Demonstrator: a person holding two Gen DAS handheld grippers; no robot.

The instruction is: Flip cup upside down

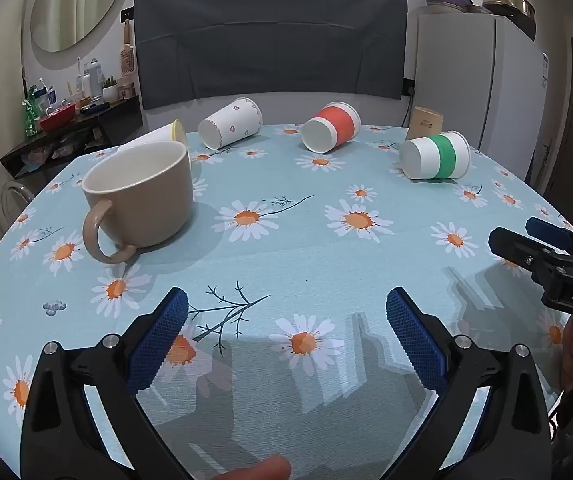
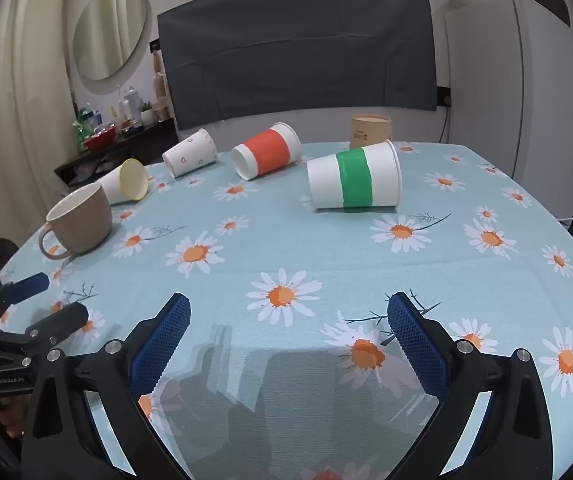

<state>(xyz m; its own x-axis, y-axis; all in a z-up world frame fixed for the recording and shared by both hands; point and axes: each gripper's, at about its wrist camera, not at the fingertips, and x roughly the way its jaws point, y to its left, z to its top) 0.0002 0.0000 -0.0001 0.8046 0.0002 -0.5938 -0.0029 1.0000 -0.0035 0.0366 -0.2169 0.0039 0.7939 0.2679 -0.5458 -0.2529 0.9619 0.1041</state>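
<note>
A beige ceramic mug [image 1: 142, 196] stands upright on the daisy tablecloth [image 1: 286, 248], handle toward me; it also shows at the left in the right wrist view [image 2: 80, 222]. Paper cups lie on their sides further back: a yellow-rimmed one [image 2: 126, 182], a heart-patterned one [image 1: 230, 123], a red-banded one [image 1: 331, 127] and a green-banded one [image 1: 435, 156], the last nearest in the right wrist view [image 2: 354, 180]. My left gripper [image 1: 286, 340] is open and empty, to the right of and nearer than the mug. My right gripper [image 2: 288, 344] is open and empty over the near table.
A brown cardboard tube [image 2: 370, 131] stands behind the green-banded cup. A white fridge [image 1: 482, 84] is at the back right. A cluttered side shelf [image 1: 70, 116] is at the back left. The table edge curves off on both sides.
</note>
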